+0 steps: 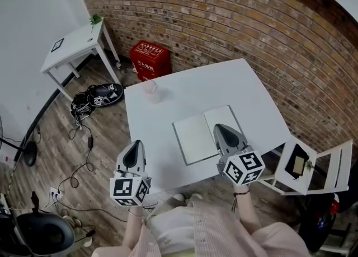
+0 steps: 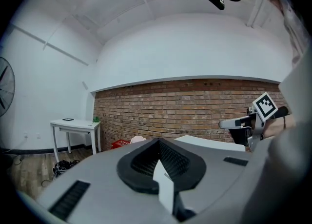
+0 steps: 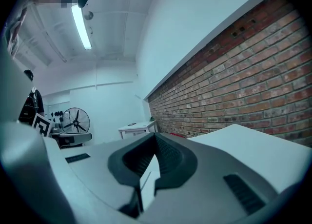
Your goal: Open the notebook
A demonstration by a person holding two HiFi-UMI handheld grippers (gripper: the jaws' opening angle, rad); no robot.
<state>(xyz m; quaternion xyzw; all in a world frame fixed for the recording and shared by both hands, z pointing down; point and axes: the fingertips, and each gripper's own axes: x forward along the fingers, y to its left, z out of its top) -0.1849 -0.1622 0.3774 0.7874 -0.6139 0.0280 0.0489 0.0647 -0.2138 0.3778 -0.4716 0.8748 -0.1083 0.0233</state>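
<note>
Notebook: we see the notebook (image 1: 202,136) lying open on the bench (image 1: 168,102).
Tools: left tool (image 1: 135,145) and right tool (image 1: 219,129) are clenched and empty.
Remaining: nothing, we judge.

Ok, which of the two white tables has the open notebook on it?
The larger table in the middle, where the notebook lies open; the smaller table off to the left has none.
</note>
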